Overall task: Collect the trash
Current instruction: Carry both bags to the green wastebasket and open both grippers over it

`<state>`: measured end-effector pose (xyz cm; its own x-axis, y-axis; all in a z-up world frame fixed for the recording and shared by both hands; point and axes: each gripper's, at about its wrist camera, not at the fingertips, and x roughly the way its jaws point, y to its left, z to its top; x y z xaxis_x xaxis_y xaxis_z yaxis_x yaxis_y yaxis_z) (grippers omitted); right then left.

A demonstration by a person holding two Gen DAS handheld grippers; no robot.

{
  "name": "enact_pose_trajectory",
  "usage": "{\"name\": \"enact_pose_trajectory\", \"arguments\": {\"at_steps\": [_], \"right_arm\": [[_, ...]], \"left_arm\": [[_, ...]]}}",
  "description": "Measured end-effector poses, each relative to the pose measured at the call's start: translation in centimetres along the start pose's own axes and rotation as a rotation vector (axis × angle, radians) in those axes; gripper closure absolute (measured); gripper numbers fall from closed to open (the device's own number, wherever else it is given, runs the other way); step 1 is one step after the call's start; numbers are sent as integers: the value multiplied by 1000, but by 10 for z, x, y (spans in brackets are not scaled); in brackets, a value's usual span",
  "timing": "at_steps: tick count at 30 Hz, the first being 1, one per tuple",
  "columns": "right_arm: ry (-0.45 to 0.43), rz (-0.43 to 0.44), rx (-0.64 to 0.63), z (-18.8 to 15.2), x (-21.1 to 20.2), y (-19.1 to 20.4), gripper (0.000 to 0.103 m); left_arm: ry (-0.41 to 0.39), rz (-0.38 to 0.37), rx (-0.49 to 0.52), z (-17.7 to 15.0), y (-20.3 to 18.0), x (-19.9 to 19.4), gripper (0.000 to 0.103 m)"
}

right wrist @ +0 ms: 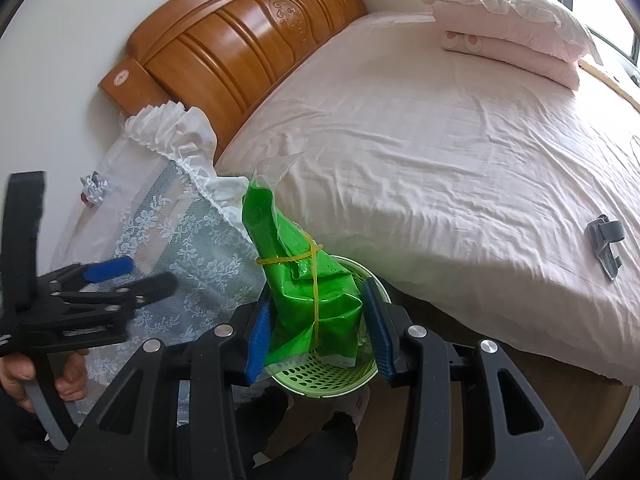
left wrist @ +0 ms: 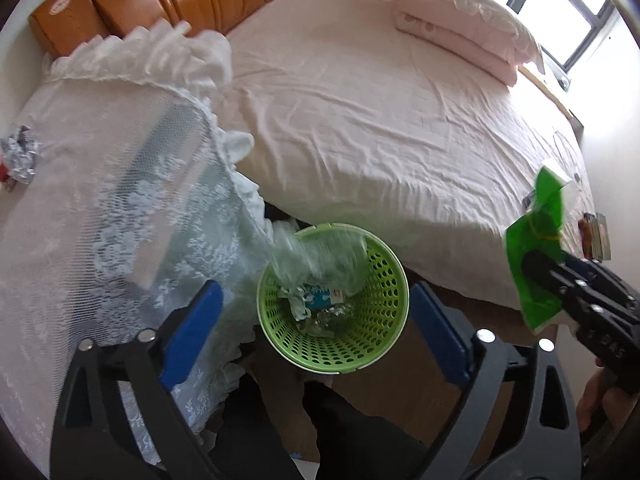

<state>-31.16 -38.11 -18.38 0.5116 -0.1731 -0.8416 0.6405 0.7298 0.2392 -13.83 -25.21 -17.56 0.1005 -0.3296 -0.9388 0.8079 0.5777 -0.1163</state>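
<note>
- Right gripper (right wrist: 318,320) is clamping a crumpled green bag (right wrist: 308,280) between its blue pads; a yellow rubber band is wrapping the bag crosswise.
- In the right wrist view the bag is hanging directly over the green perforated basket (right wrist: 320,378), its lower end level with or just inside the rim; cannot tell whether it is touching.
- Left gripper (left wrist: 316,332) is sitting wide apart, gripping nothing, its fingers framing the basket (left wrist: 376,280) from above.
- Basket is standing on the floor at the edge of the bed (left wrist: 360,120), beside a small table draped in a white lace cloth (left wrist: 100,200).
- Inside the basket: crinkled clear plastic, white scraps, a blue-and-white wrapper (left wrist: 318,295).
- A crumpled silvery wrapper (left wrist: 20,154) is lying on the lace cloth at the far left.
- Folded pink bedding (right wrist: 516,44) is resting at the far corner of the bed, a white frilled pillow on top.
- A grey clip-like object (right wrist: 606,246) is lying on the sheet near the right side of the bed.
- A wooden headboard (right wrist: 240,32) is standing against the wall.
</note>
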Motion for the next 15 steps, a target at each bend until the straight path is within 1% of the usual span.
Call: {"name": "enact_pose_trajectory", "arguments": {"at_steps": [3,6,7,8,9,10,15], "right_arm": [[22,7,-27,1,11,6,59],[68,20,-72,0,25,18,57],[93,16,-96,0,32,24,43],[99,2,-105,-1,36,28,22],[98,-28,-118,-1,39,33,14],[96,-38,-122,0,41,36,7],[108,-1,-107,12,48,47,5]], "left_arm": [[-49,18,-5,0,5,-17,8],[-99,39,-7,-1,14,-36,8],[-110,43,-11,-1,17,-41,8],[-124,47,-22,-2,22,-48,8],[-131,48,-30,-3,30,-53,8],[-137,51,-42,-3,35,-59,8],[-175,93,-118,-10,71,-82,8]]}}
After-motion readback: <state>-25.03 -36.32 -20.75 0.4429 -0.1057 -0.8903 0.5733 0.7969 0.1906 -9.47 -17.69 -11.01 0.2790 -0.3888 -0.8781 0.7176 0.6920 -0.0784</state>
